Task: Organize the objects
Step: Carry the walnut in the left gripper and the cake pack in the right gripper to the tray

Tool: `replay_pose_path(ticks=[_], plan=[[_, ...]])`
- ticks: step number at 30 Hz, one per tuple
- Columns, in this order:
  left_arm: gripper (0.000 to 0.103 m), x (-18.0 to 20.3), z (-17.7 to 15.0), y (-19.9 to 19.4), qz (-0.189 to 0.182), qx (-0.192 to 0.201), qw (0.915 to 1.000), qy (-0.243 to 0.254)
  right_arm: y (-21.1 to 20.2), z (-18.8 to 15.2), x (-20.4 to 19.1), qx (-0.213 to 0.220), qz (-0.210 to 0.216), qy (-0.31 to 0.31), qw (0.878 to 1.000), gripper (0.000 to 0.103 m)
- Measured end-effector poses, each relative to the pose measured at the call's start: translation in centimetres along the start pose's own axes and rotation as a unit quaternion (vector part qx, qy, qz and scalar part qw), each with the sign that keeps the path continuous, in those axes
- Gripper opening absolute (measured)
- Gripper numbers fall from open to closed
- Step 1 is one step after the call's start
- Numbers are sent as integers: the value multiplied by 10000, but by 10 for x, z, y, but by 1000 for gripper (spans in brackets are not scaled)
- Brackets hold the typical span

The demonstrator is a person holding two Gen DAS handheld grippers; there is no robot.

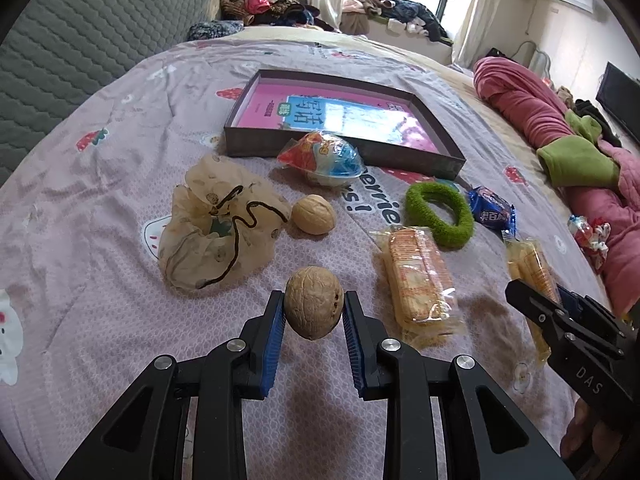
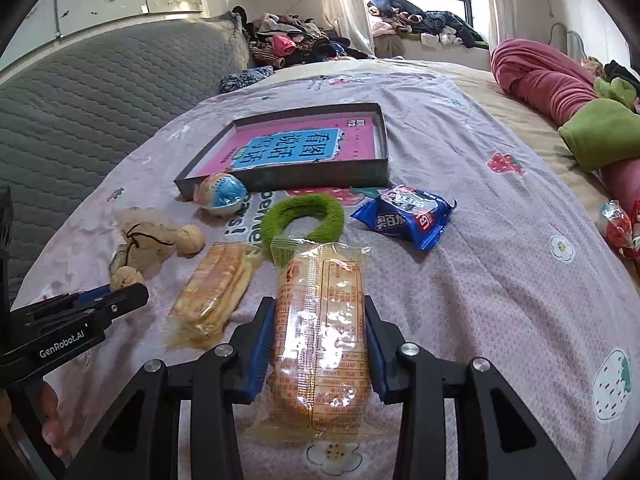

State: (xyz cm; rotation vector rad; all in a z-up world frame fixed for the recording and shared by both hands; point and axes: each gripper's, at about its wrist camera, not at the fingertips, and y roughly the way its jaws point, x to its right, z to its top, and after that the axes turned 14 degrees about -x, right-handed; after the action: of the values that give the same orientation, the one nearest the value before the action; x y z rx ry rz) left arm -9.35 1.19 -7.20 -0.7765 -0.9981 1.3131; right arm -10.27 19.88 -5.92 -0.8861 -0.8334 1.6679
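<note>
My left gripper (image 1: 314, 306) is shut on a walnut (image 1: 314, 302), held just above the bedspread. My right gripper (image 2: 320, 320) is shut on a clear pack of yellow biscuits (image 2: 320, 332), lifted off the bed. In the left wrist view the right gripper (image 1: 556, 304) shows at the right edge with that pack (image 1: 528, 268) in it. A second walnut (image 1: 314, 214) lies beside a beige drawstring pouch (image 1: 216, 228). Another biscuit pack (image 1: 416, 276) lies flat. Beyond are a green hair tie (image 1: 440, 214), a blue snack packet (image 2: 404, 216), a wrapped ball (image 1: 324, 156) and a dark shallow box (image 1: 348, 148) with a pink book (image 1: 340, 114) in it.
Everything rests on a pink patterned bedspread (image 2: 500, 280). A grey quilted headboard (image 1: 80, 52) is at the left. Rolled pink and green bedding (image 1: 560, 136) and red-white wrapped sweets (image 2: 618, 230) lie at the right. Clothes are piled by the window (image 2: 420, 20).
</note>
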Motion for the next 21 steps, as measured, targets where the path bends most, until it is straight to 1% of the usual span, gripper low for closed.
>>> replay_pose_path(ticks=[12, 21], plan=[[30, 10, -5, -16, 147, 181, 9995, 197, -16, -3, -7, 240, 94, -117, 9996, 41], [30, 13, -1, -24, 135, 252, 9992, 290, -29, -2, -14, 395, 123, -166, 9990, 41]])
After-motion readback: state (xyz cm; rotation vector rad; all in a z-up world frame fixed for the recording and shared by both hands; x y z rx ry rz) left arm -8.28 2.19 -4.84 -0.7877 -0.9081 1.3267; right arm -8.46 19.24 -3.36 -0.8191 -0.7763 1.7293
